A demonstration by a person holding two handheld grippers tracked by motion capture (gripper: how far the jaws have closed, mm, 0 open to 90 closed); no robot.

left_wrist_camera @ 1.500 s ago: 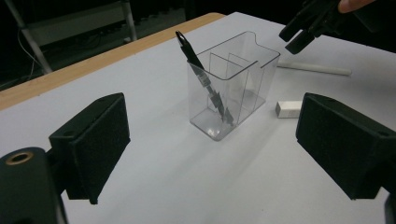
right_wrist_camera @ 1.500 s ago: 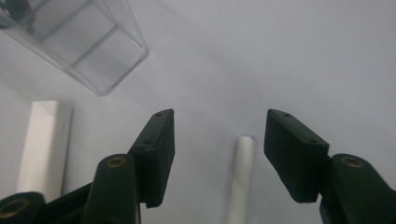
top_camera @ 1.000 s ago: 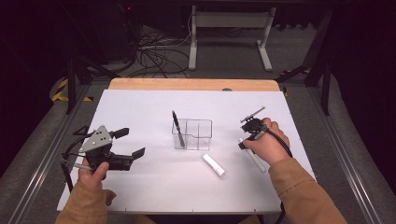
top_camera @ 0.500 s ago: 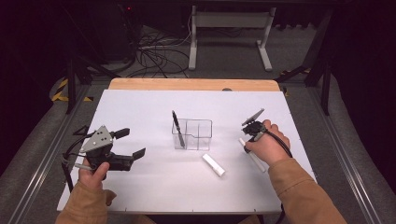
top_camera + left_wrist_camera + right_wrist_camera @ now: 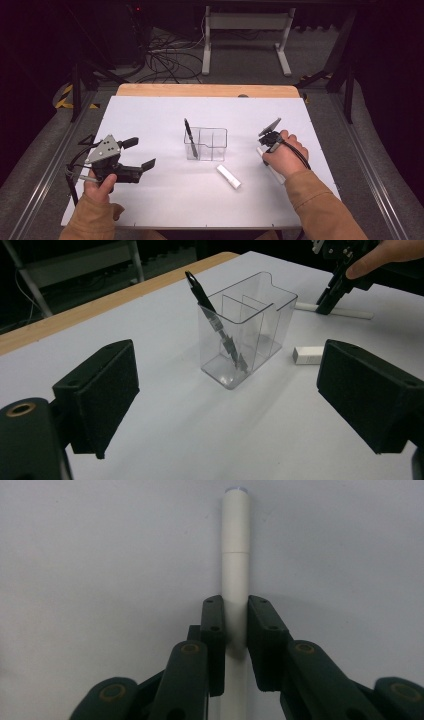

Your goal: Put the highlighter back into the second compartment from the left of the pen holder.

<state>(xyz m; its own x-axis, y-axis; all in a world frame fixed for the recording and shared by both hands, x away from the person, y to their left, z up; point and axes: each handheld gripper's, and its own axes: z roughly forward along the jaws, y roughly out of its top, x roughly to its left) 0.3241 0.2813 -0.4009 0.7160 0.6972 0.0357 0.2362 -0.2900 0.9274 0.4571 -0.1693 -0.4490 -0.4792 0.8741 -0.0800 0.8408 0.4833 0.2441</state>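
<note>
A white marker (image 5: 235, 540) lies flat on the white table sheet, and my right gripper (image 5: 235, 610) is shut on its barrel; the jaws have just been closing around it. In the high view the right gripper (image 5: 265, 149) points down at the marker (image 5: 278, 176), which is mostly hidden under the hand. A clear compartment holder (image 5: 210, 145) stands mid-table with a black pen (image 5: 189, 134) leaning in its left cell. My left gripper (image 5: 142, 152) hovers open at the left, aimed at the holder (image 5: 250, 325), with nothing between its fingers.
A white eraser (image 5: 228, 176) lies just in front of the holder, between it and the right hand. The wooden table edge (image 5: 200, 90) runs along the back. Cables and a metal stand base sit on the floor beyond.
The right gripper has dipped slightly toward the table and its jaws have come together on the white marker. The left gripper has not moved.
</note>
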